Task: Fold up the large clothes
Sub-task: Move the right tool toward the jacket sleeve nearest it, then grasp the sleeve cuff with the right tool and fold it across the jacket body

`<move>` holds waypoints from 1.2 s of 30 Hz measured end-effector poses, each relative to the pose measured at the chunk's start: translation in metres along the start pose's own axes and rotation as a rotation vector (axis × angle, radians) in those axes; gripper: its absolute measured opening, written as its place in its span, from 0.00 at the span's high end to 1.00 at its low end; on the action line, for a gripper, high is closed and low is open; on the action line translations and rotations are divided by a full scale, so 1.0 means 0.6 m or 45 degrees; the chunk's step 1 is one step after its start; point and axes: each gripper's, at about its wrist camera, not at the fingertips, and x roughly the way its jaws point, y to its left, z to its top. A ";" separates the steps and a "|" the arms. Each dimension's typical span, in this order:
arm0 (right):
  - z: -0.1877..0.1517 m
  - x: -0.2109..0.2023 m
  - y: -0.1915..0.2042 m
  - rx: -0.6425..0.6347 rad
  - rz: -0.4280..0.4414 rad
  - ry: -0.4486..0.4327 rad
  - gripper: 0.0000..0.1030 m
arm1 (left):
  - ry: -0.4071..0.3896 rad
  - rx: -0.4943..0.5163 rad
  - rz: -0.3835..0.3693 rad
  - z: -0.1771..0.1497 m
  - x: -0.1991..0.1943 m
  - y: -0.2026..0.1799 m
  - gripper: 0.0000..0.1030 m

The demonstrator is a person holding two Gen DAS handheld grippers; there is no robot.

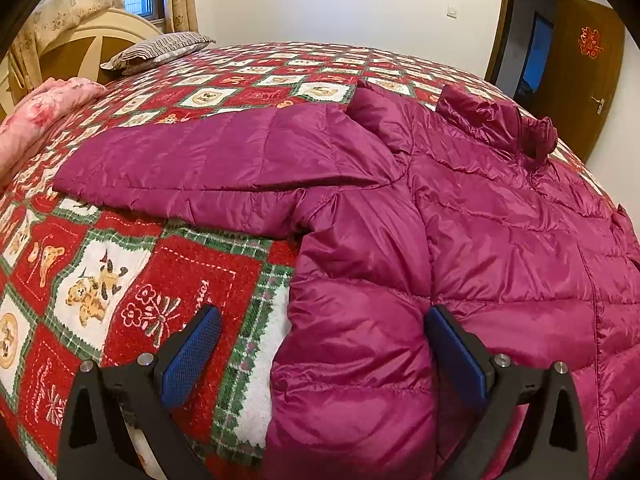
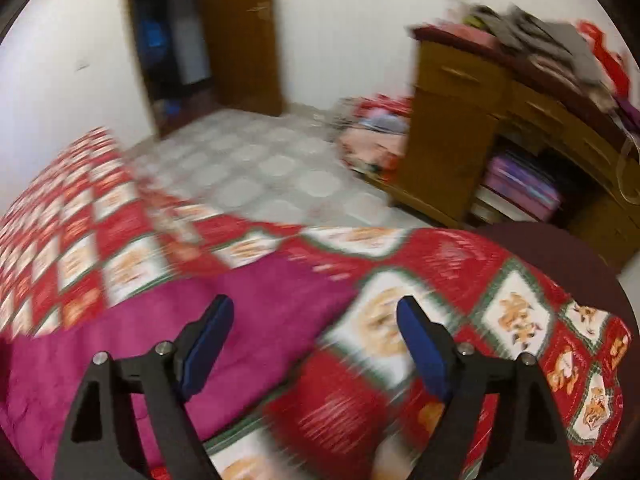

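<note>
We see a magenta puffer jacket spread flat on the bed's red patchwork quilt, collar toward the far side, one sleeve stretched out across the quilt toward the pink bedding. Our left gripper stands with fingers wide apart over the jacket's near hem corner; one blue pad touches the fabric, nothing pinched. Right wrist view is blurred. Right gripper also has its fingers spread, empty, above the jacket's edge and quilt. A wooden desk stands beyond the bed.
</note>
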 end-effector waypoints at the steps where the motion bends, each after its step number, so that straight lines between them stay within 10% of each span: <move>1: 0.007 0.025 -0.011 0.024 0.000 0.044 0.16 | 0.000 0.001 0.001 0.000 0.000 0.000 0.01; 6: 0.013 0.107 0.020 -0.102 -0.015 0.164 0.15 | 0.000 0.002 0.002 0.000 0.000 0.001 0.01; 9: -0.006 0.124 0.054 -0.299 -0.073 0.224 0.86 | 0.000 0.003 0.004 -0.001 0.000 0.000 0.01; 21: 0.005 -0.055 0.045 -0.203 0.205 -0.097 0.88 | -0.005 -0.002 -0.002 -0.001 0.001 0.001 0.01; 28: -0.072 -0.261 0.229 -0.510 0.491 -0.354 0.89 | -0.012 -0.010 -0.014 -0.001 0.000 0.003 0.01; 36: -0.272 -0.348 0.444 -0.836 0.840 -0.304 0.89 | -0.025 -0.022 -0.037 -0.004 -0.002 0.007 0.01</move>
